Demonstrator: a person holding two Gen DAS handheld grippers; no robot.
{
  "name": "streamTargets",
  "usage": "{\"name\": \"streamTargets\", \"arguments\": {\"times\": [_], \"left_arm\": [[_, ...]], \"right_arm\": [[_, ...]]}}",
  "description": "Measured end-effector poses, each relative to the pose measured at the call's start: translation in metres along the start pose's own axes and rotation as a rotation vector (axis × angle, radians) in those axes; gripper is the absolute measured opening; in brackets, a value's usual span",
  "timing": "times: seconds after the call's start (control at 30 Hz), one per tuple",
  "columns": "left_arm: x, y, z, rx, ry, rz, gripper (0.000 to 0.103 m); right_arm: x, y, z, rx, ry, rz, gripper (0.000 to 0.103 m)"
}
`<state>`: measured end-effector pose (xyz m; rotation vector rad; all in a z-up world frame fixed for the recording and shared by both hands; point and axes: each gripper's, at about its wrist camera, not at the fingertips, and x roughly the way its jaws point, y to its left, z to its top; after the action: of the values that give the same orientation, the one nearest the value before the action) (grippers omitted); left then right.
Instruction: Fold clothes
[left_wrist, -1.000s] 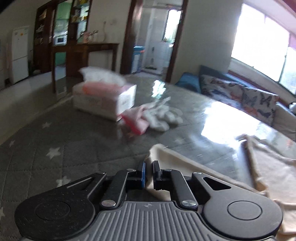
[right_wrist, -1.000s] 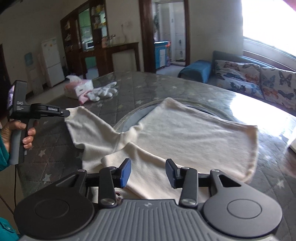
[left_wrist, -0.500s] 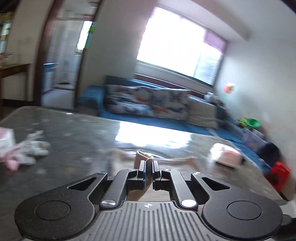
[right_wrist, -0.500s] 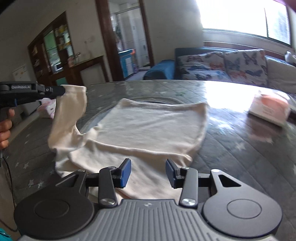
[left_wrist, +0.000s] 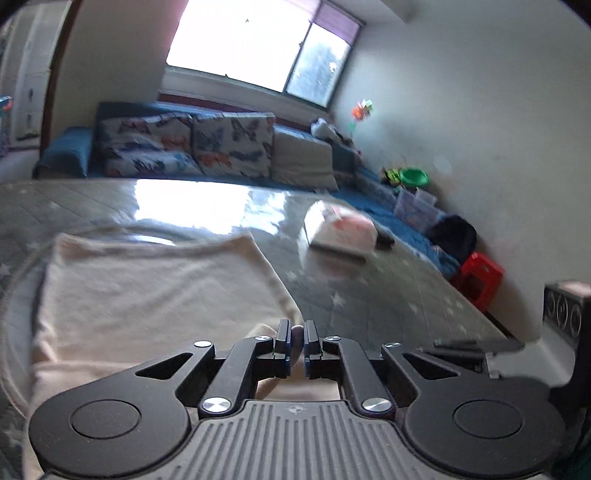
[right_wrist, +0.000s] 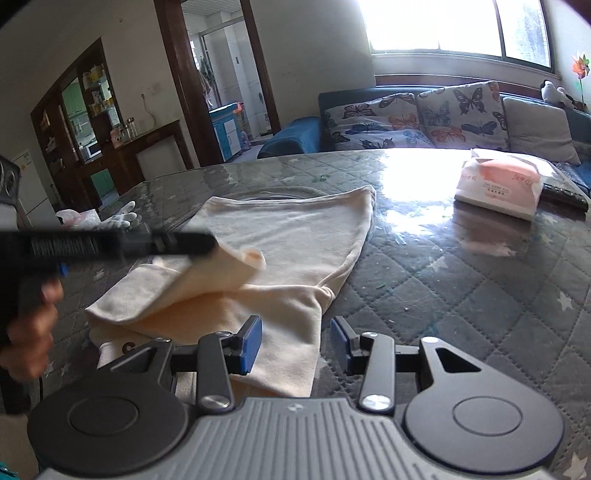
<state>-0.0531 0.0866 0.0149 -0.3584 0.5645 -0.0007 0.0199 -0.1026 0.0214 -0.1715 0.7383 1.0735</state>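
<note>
Left gripper (left_wrist: 294, 341) pinching the sleeve (right_wrist: 225, 267) of the cream shirt (right_wrist: 291, 236), right gripper (right_wrist: 295, 345) spread wide over its edge

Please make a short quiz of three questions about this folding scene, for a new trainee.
1. True or false: the right gripper is shut on the cream garment.
2. Which gripper holds the sleeve? A left gripper, B right gripper, C neither.
3. Fill in: the pink tissue pack stands on the ____.

Key: 1 false, it is open; 2 A; 3 table.
</note>
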Motion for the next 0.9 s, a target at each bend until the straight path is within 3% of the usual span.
{"name": "streamTargets", "arguments": {"times": [0.07,0.2,0.23,0.5,0.77,0.9], "left_arm": [[-0.002,-0.001,-0.006,0.018,0.017,-0.011,0.012],[-0.029,0.012,-0.011,0.043,-0.010,0.031,0.037],[-0.038,0.017,-0.013,0.047,-0.021,0.053,0.040],[-0.100,0.069,-0.040,0.070,-0.046,0.299,0.047],[-0.123,0.089,-0.074,0.094,0.006,0.393,0.048],[-0.115,0.087,-0.080,0.095,0.016,0.382,0.048]], "right_arm": [[0.002,0.001,0.001,0.000,0.002,0.005,0.041],[0.007,0.004,0.004,0.001,0.007,0.016,0.041],[0.008,0.005,0.005,0.001,0.009,0.019,0.040],[0.036,0.019,0.005,-0.021,0.056,0.060,0.036],[0.052,0.023,0.004,-0.033,0.071,0.020,0.026],[0.052,0.024,0.004,-0.037,0.072,0.001,0.026]]}}
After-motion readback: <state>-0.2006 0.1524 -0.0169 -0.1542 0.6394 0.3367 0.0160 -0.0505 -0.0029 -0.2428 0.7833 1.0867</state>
